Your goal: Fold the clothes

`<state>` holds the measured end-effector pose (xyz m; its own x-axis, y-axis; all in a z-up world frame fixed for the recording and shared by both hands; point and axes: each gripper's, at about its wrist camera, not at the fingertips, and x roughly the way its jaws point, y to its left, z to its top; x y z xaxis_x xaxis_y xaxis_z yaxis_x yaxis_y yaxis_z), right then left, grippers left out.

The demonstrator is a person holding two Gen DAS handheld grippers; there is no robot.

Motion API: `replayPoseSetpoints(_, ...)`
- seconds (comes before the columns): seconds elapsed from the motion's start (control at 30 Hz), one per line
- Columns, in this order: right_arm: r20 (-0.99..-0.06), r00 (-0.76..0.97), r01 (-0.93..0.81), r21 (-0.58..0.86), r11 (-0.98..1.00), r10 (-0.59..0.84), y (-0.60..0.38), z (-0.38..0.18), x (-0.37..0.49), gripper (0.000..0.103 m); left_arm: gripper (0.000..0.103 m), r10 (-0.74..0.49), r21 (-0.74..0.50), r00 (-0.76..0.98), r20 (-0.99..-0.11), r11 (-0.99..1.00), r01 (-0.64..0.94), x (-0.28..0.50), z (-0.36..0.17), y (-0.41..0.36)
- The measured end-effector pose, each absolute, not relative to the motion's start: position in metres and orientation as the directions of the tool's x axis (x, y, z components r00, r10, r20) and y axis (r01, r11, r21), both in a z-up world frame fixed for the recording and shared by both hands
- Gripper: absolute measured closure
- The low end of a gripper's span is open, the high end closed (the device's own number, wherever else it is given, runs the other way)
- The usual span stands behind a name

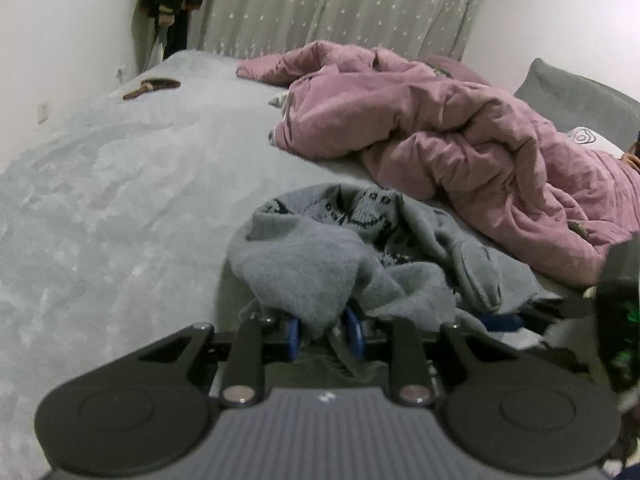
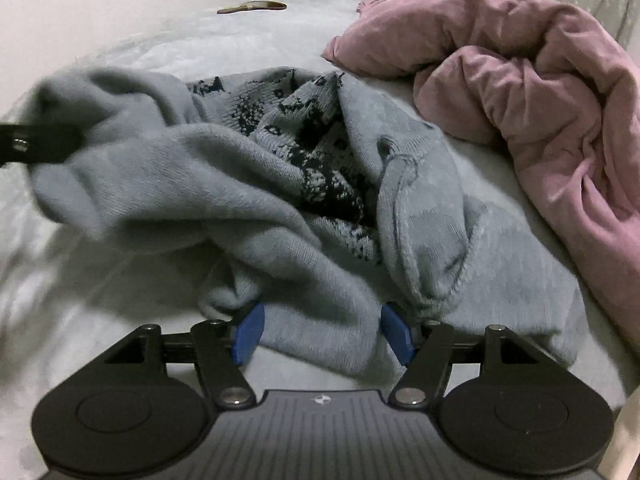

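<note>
Left wrist view looks across a pale bed cover (image 1: 120, 184) toward a star-dotted curtain (image 1: 340, 4) at the far side. The left gripper (image 1: 326, 330) has its blue pads (image 1: 293, 338) drawn close together, pinching a fold of the grey sweater (image 1: 304, 264); the cloth bunches up from between the pads and rises in a soft peak in front of them. Behind that peak the sweater's dark knitted pattern shows, and the rest of the garment spreads to the right over the bed. A rumpled pink duvet (image 1: 460, 128) lies farther back and to the right, with a grey pillow (image 1: 576, 92) beyond it. A small brown object (image 1: 150, 87) rests on the cover at the far left, and dark clothing (image 1: 172, 0) hangs against the wall in the far left corner.

Right wrist view shows the right gripper (image 2: 322, 334) with its blue pads (image 2: 249, 332) spread apart. The sweater (image 2: 224, 184) lies in a crumpled heap just ahead, and a flat part of it sits between the pads; whether the pads touch the cloth cannot be told. At the left edge the dark tip of the left gripper (image 2: 40, 142) grips a raised corner of the sweater, which looks blurred. The pink duvet (image 2: 540, 80) fills the right side.
</note>
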<state>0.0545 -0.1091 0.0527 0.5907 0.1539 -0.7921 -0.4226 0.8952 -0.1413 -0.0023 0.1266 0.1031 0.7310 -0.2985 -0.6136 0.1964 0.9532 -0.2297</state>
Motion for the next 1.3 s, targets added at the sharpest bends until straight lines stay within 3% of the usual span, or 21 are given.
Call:
replayPoseSetpoints(0.03,-0.788,0.596,-0.423,-0.145,0.894,0.154,-0.108,0.051,0.057,0.049,0.081,-0.297,-0.231,0.73,-0.615,0.954,0.193,-0.003,0.103,0.13)
replayPoseSetpoints(0.1,-0.787,0.594,-0.423,-0.127,0.897,0.168,-0.109,0.05,0.06,0.092,0.082,-0.296,-0.239,0.728,-0.618,0.953,0.185,-0.003,0.103,0.135)
replayPoseSetpoints(0.13,-0.785,0.595,-0.417,-0.117,0.901,0.173,-0.11,0.052,0.06,0.096,0.082,-0.296,-0.24,0.729,-0.616,0.953,0.185,-0.004,0.103,0.137)
replayPoseSetpoints(0.7,-0.609,0.727,-0.385,0.018,0.923,0.316,-0.156,0.13,-0.001,0.096,0.082,-0.395,-0.254,0.753,-0.527,0.918,0.304,-0.042,0.12,0.169)
replayPoseSetpoints(1.07,-0.511,0.712,-0.472,0.158,0.867,0.48,-0.2,0.164,-0.05,0.096,0.082,-0.561,-0.239,0.677,-0.477,0.823,0.515,-0.088,0.124,0.164)
replayPoseSetpoints(1.3,-0.519,0.61,-0.623,0.153,0.767,0.599,-0.197,0.162,-0.075,0.096,0.082,-0.61,-0.215,0.645,-0.46,0.782,0.585,-0.102,0.126,0.172)
